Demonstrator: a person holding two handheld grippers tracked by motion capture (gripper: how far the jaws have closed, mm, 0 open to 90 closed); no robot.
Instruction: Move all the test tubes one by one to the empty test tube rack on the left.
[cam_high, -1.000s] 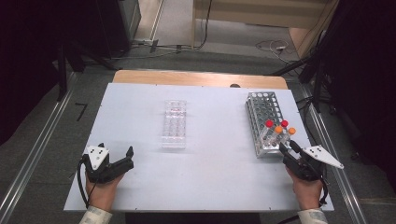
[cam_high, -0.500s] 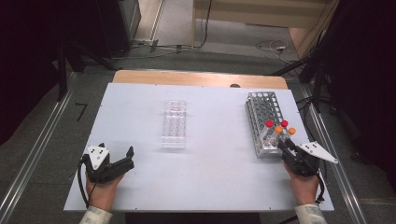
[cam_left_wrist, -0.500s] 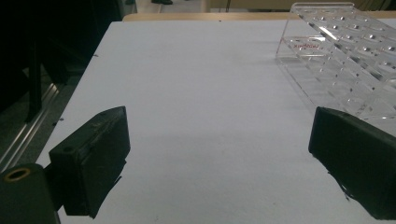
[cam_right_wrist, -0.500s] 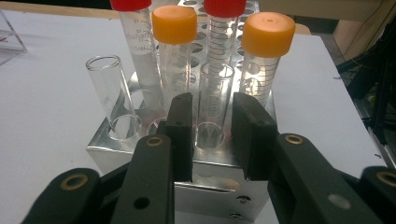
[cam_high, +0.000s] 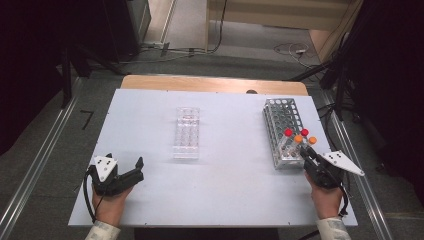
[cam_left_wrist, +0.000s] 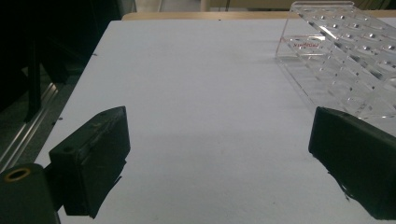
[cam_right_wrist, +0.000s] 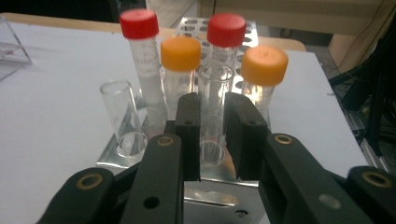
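An uncapped clear glass tube (cam_right_wrist: 212, 107) stands upright in the metal rack's (cam_right_wrist: 140, 161) near row, beside capped tubes.

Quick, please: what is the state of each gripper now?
Left gripper: open, holding nothing.
Right gripper: jaws just closed on an uncapped glass tube in the metal rack.

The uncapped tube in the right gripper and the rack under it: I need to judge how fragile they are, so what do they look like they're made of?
The uncapped tube looks like clear glass or hard plastic: fully see-through, with a glossy rim. The rack looks like bright metal, silvery and reflective with punched round holes. The right gripper is shut on the tube.
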